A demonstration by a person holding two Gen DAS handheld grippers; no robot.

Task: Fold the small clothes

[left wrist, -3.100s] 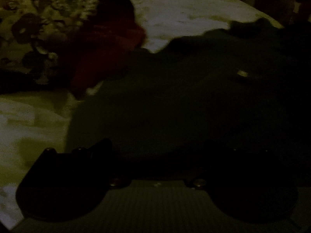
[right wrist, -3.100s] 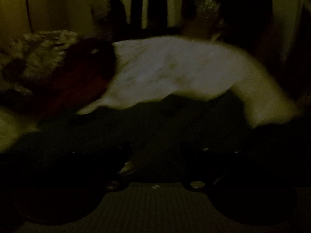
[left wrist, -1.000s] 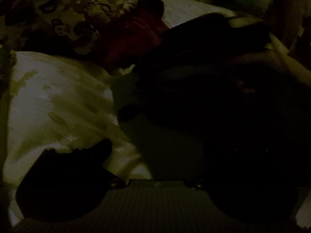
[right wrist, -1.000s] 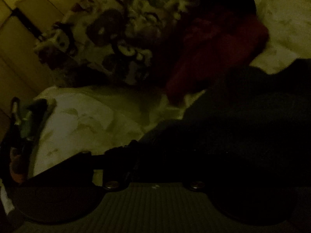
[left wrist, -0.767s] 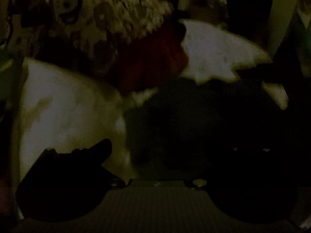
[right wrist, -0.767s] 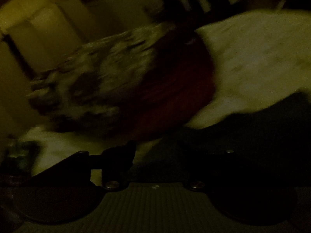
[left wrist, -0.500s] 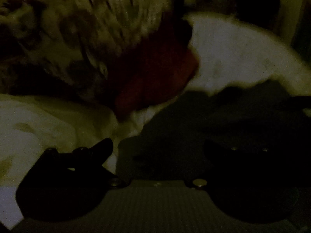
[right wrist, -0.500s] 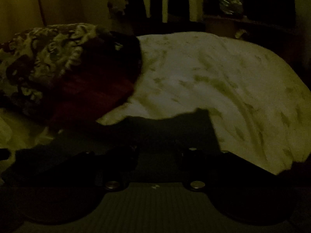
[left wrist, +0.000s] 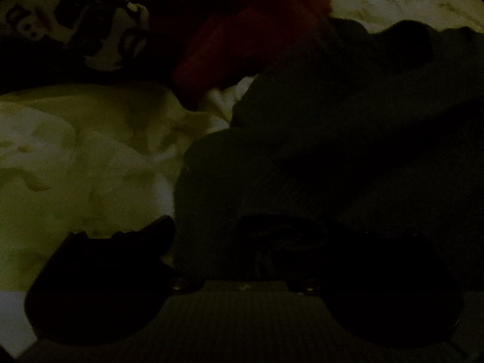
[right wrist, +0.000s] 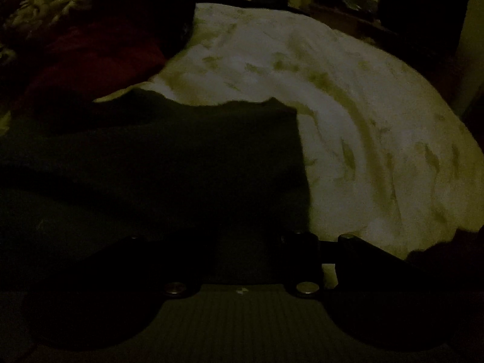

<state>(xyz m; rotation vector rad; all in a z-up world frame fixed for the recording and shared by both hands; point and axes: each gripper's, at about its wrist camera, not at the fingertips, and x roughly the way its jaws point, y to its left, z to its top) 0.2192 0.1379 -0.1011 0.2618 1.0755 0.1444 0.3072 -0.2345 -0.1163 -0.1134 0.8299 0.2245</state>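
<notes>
The scene is very dark. A dark garment [left wrist: 332, 151] lies on a pale bedsheet [left wrist: 75, 157], filling the right half of the left wrist view. It also shows in the right wrist view [right wrist: 181, 157], folded with a straight right edge. My left gripper [left wrist: 211, 236] sits at the garment's left edge; its left finger [left wrist: 157, 233] shows against the sheet, its right finger is lost in the dark cloth. My right gripper [right wrist: 242, 254] sits low over the garment's near right corner, its right finger [right wrist: 302, 248] at that edge. Whether either holds cloth is too dark to tell.
A red garment [left wrist: 242, 45] and a patterned cloth [left wrist: 99, 30] are heaped at the far left of the bed; both show in the right wrist view too, the red garment [right wrist: 90, 57] and the patterned cloth [right wrist: 45, 0]. Dark furniture [right wrist: 408, 6] stands beyond the bed [right wrist: 363, 106].
Both cameras swung about over the last second and have settled low over the dark garment. The garment now lies folded narrower, with a straight right edge.
</notes>
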